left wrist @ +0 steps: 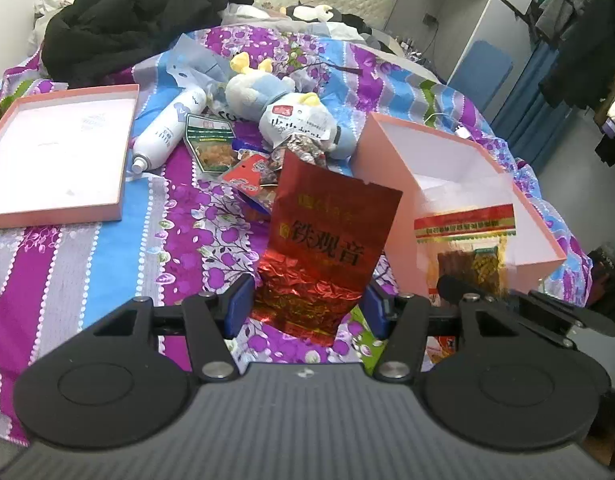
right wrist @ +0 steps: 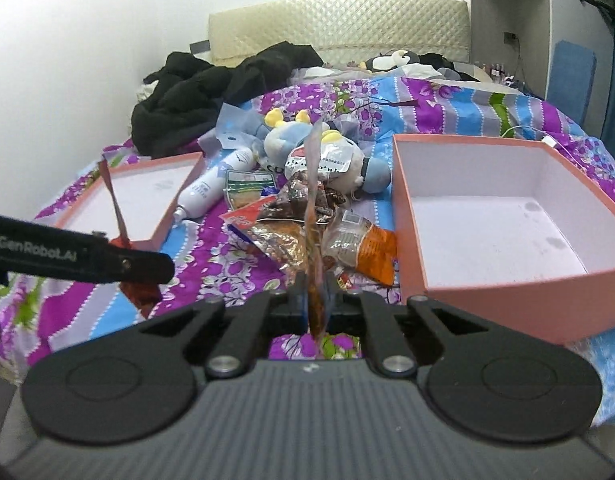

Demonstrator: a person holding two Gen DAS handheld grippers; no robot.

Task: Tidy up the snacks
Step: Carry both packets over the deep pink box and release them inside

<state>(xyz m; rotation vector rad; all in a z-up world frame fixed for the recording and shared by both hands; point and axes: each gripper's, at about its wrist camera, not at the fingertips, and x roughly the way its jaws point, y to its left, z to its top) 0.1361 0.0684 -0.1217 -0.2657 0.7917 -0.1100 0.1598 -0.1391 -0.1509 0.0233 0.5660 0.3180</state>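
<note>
My left gripper [left wrist: 307, 306] is shut on a red foil tea packet [left wrist: 327, 236], held upright above the bedspread, left of the open pink box [left wrist: 381, 184]. My right gripper [right wrist: 316, 300] is shut on a clear snack packet [right wrist: 313, 216] seen edge-on; in the left wrist view that packet [left wrist: 465, 248] hangs in front of the pink box. The pink box [right wrist: 411, 216] lies right of the right gripper and looks empty inside. A pile of snack packets [right wrist: 291, 232] lies ahead on the bed. The left gripper and its red packet [right wrist: 119, 220] show at the left of the right wrist view.
The pink box lid [left wrist: 123, 152] lies upturned at the left. A white spray bottle [left wrist: 167, 128] and a blue-white plush toy [left wrist: 291, 116] lie behind the snacks. Black clothes [left wrist: 119, 20] are heaped near the headboard. A wardrobe [left wrist: 459, 20] stands at the right.
</note>
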